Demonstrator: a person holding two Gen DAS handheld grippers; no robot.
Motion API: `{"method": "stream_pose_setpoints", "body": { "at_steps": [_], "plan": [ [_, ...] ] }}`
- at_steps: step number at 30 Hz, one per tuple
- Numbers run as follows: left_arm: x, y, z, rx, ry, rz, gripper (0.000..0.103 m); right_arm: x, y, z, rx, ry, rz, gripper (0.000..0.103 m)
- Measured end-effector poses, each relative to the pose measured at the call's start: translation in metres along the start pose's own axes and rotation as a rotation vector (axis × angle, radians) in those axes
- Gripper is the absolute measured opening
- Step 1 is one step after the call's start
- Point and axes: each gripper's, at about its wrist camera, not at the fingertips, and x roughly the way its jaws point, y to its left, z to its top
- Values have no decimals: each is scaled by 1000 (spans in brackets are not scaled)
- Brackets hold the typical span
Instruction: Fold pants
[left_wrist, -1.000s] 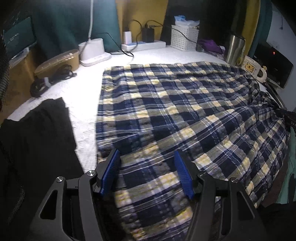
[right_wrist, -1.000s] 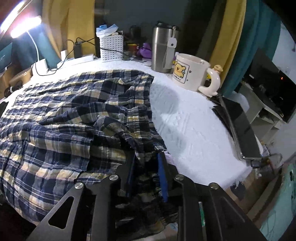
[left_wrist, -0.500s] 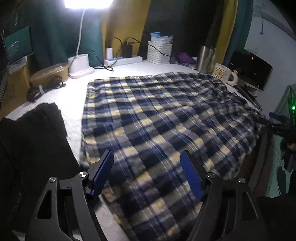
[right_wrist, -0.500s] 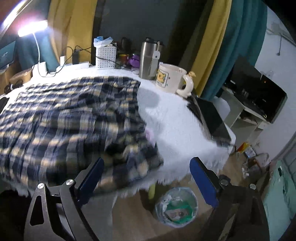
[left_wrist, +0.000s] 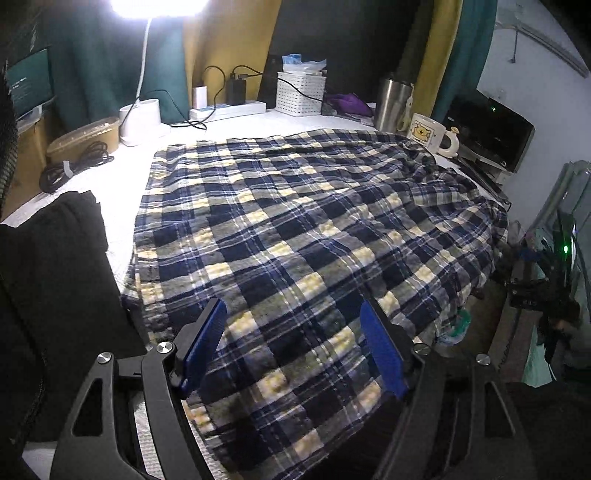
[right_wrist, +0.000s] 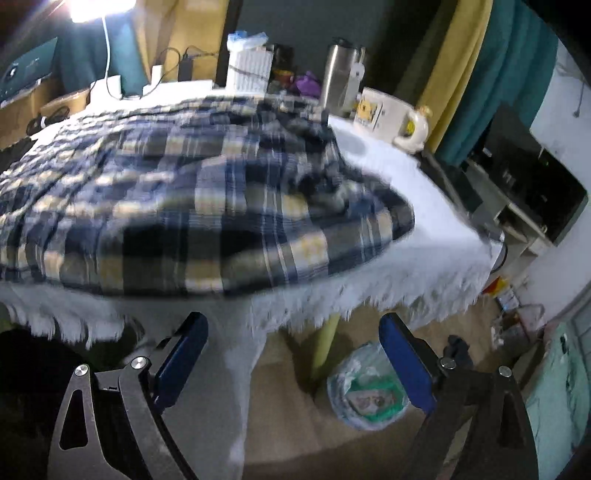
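Observation:
The blue, grey and yellow plaid pants (left_wrist: 303, 229) lie spread flat across the white-covered table (left_wrist: 122, 184); their near edge hangs over the table's front. My left gripper (left_wrist: 293, 345) is open and empty, raised above the near part of the pants. In the right wrist view the pants (right_wrist: 192, 206) lie bunched toward the table's right end. My right gripper (right_wrist: 291, 354) is open and empty, pulled back below and in front of the fringed table edge (right_wrist: 369, 291).
A black garment (left_wrist: 48, 280) lies at the left. A lamp base (left_wrist: 142, 120), cable coil (left_wrist: 70, 168), power strip (left_wrist: 229, 109), white basket (left_wrist: 301, 92), steel tumbler (left_wrist: 393, 103) and bear mug (left_wrist: 432, 134) line the back. A bin (right_wrist: 369, 387) stands on the floor.
My right gripper let go of the pants' waist, opened, and pulled back off the table. My left gripper rose and backed away from the cloth, still open.

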Motion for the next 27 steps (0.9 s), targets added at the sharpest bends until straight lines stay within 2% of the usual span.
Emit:
{"method": "stream_pose_setpoints", "body": {
  "at_steps": [3,8,12,18,27],
  "plan": [
    [1,-2,-3,7,1,-5,88,-9,-1,14,1,-47,-24,95],
    [2,-11,-8,41,2,-50,91,-16,-4,43,-20,-105,-35,95],
    [1,-20,-12,83,1,-76,94,-9,-6,66,-23,-116,-27,95],
    [3,-32,-16,144,5,-83,97,7,-19,96,62,-99,45,95],
    [3,-65,-20,287,-16,-84,101,18,-24,136,171,-92,125,95]
  ]
}}
